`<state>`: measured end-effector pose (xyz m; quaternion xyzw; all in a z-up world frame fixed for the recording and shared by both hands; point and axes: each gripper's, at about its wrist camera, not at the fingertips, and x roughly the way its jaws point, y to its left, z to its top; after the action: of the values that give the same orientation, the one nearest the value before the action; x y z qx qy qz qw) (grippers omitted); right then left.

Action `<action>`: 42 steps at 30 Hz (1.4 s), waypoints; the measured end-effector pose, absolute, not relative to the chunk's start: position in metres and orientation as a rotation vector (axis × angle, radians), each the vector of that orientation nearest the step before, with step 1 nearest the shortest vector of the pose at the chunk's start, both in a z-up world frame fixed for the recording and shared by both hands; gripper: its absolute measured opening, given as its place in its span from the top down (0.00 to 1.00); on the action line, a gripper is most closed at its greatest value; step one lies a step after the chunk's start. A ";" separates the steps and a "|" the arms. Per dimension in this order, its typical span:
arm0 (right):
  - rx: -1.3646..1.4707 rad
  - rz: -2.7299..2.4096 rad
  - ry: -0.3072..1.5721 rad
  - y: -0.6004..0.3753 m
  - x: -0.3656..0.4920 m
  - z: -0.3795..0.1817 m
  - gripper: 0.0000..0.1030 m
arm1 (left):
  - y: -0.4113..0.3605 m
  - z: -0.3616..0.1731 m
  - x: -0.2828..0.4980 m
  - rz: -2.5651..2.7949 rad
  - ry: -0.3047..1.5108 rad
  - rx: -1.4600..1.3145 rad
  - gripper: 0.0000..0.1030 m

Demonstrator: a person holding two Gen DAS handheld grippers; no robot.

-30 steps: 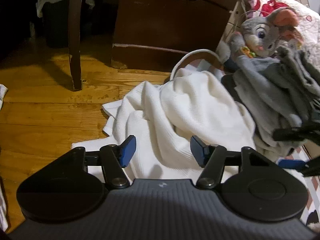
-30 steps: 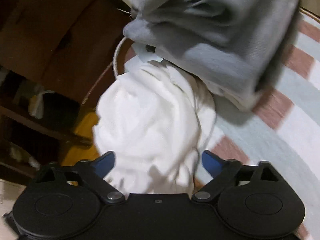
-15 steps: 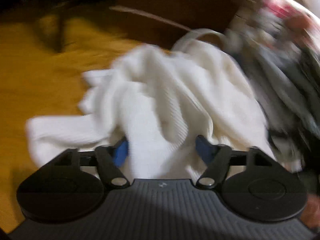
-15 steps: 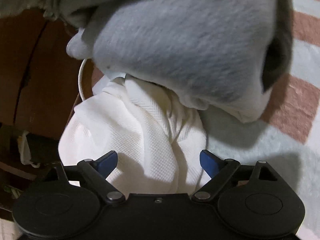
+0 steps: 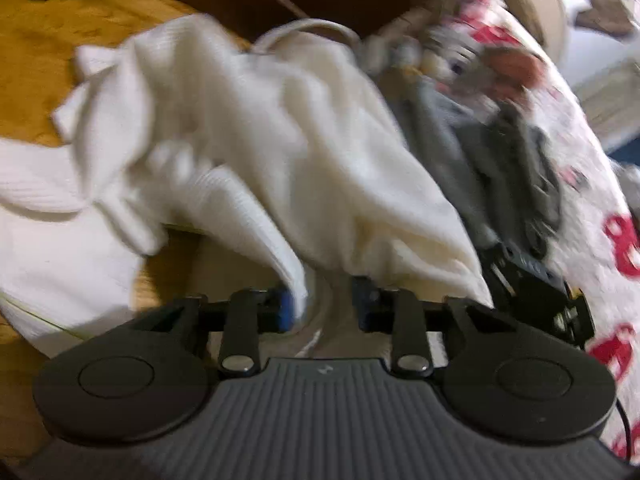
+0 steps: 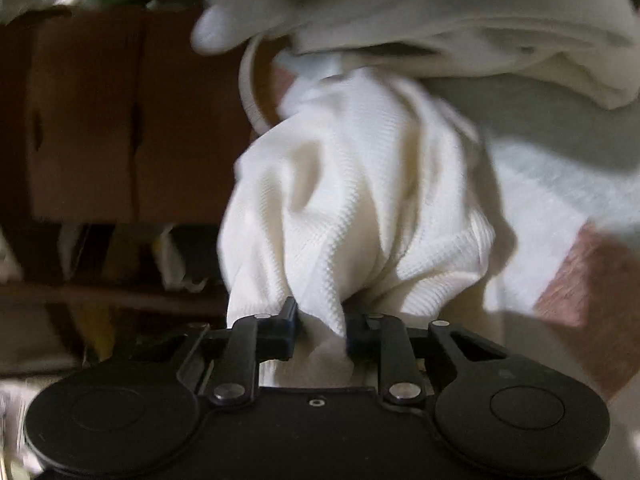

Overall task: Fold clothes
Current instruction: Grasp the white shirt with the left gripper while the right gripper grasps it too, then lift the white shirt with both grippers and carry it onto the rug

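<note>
Wood floor (image 5: 36,64) left, striped bedding (image 6: 580,280) right. We have the right gripper (image 6: 320,330) clamped on the white knit garment (image 6: 360,200); left gripper (image 5: 322,306) narrow, pinching its edge.

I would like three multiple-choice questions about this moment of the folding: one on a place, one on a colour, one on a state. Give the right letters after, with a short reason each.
1. Where is the plush toy in the left wrist view?
A. upper right, beyond the garments
B. on the wooden floor at the left
C. between the gripper fingers

2. What colour is the garment that both grippers work on?
A. red
B. white
C. black

3. What is the state of the right gripper?
A. wide open
B. shut on nothing
C. shut on the white garment

Answers:
1 A, it lies past the grey clothes.
2 B, the ribbed knit is white in both views.
3 C, fabric bunches between the close fingers.
</note>
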<state>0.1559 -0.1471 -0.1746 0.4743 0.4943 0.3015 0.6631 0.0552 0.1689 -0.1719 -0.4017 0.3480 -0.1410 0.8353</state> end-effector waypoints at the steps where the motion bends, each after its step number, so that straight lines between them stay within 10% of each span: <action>1: 1.052 0.715 1.104 -0.145 0.151 -0.167 0.76 | 0.165 -0.164 0.052 -0.322 0.729 -0.828 0.80; 29: 0.832 0.635 0.235 -0.362 -0.118 0.184 0.85 | -0.124 0.153 -0.088 -1.153 0.271 -0.427 0.89; 42: 0.874 0.261 0.243 -0.498 -0.296 0.153 0.85 | -0.287 0.114 -0.214 -1.206 0.502 -0.299 0.94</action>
<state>-0.2959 -0.4980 0.1533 0.4210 0.1169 0.1256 0.8907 -0.2142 -0.2874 0.1138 -0.1386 0.2324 -0.5591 0.7837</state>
